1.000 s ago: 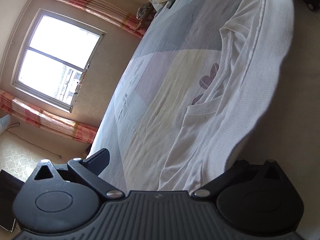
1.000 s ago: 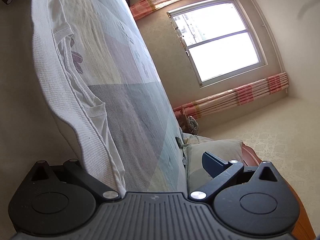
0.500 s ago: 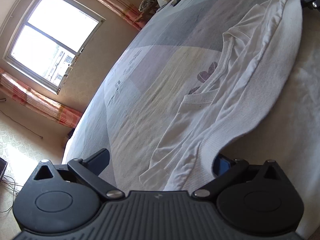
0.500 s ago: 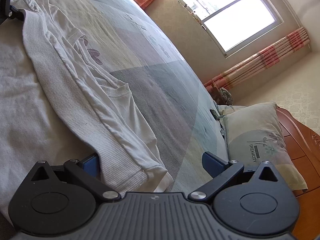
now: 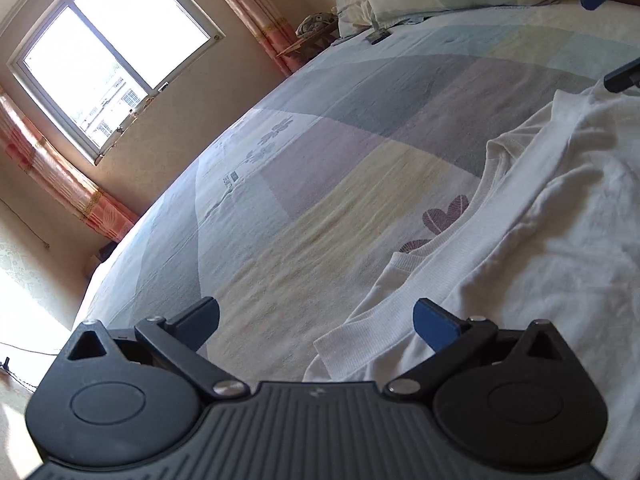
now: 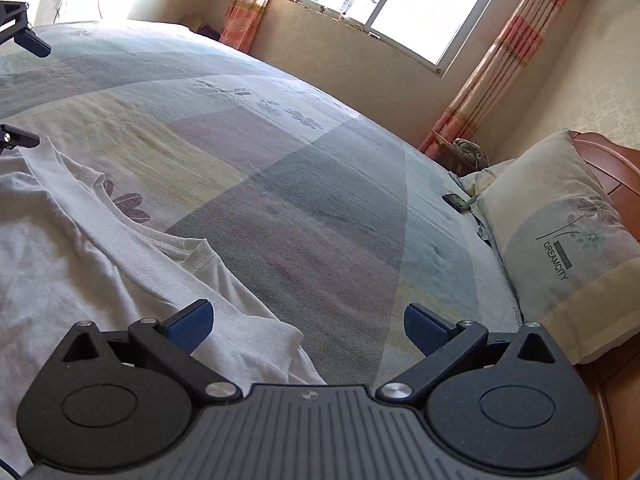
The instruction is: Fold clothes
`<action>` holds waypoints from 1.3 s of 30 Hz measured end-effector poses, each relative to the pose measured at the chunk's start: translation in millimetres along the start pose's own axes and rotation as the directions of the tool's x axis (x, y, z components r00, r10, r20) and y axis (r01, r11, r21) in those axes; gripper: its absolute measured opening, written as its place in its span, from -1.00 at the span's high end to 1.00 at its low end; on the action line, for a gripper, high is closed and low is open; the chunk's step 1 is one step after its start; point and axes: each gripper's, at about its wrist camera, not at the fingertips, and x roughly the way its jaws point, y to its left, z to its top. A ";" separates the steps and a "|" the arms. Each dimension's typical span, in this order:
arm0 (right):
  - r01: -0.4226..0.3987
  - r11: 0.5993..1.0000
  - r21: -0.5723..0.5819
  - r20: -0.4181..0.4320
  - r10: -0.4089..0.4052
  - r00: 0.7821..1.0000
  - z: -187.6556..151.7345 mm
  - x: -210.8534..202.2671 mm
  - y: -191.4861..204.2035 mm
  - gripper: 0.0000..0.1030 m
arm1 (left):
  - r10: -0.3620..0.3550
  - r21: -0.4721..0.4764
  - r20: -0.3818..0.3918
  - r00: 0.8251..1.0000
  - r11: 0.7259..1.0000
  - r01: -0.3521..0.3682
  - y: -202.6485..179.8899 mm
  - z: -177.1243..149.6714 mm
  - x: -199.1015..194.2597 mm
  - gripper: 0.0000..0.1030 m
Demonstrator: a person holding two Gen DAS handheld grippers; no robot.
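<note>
White garment (image 5: pixel 560 240) spread flat on the bedsheet (image 5: pixel 320 184), a patchwork of grey, mauve, cream and pale blue blocks. Folded over on itself, with a ribbed hem (image 6: pixel 132 236) forming the far edge. Long axis parallel to that edge, stretching from one gripper to the other across the near side of the bed. Ribbed cuff or neckline (image 5: pixel 412 260) poking out from under the fold toward the middle of the bed, beside a purple leaf print (image 5: pixel 444 214) on the sheet.

Left gripper (image 5: pixel 316 316) with fingers spread wide, nothing clamped; right-hand blue pad (image 5: pixel 434 322) over the corner of the garment, left finger (image 5: pixel 198 320) above bare sheet. Right gripper (image 6: pixel 306 320) likewise parted and empty; left blue pad (image 6: pixel 190 324) above the opposite corner of the fabric, right pad (image 6: pixel 424 326) over the sheet. Contact between pads and cloth impossible to tell.

Each gripper visible at the edge of the other's view.

Pillow (image 6: pixel 568 240) printed DREAMCITY at the head of the bed, against a wooden headboard (image 6: pixel 616 168). Small dark object (image 6: pixel 456 201) on the sheet just beside the pillow. Window (image 5: pixel 108 56) with pink striped curtains (image 5: pixel 60 176) on the far wall.
</note>
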 end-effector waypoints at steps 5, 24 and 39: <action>-0.297 0.951 0.081 0.054 0.293 0.955 -32.1 -38.0 15.2 -1.00 | -0.332 -0.227 0.015 0.943 0.918 0.326 -18.0 -32.7 -19.0 -0.99; -0.355 0.916 0.187 0.071 0.348 0.935 -51.1 -30.1 18.4 -1.00 | -0.388 -0.543 0.127 0.913 0.743 0.391 26.9 -26.8 24.5 -0.99; -0.341 0.854 0.394 -0.047 0.389 0.920 -47.9 39.1 -8.5 -1.00 | -0.374 -0.666 0.065 0.925 0.674 0.320 48.7 -38.4 41.0 -0.94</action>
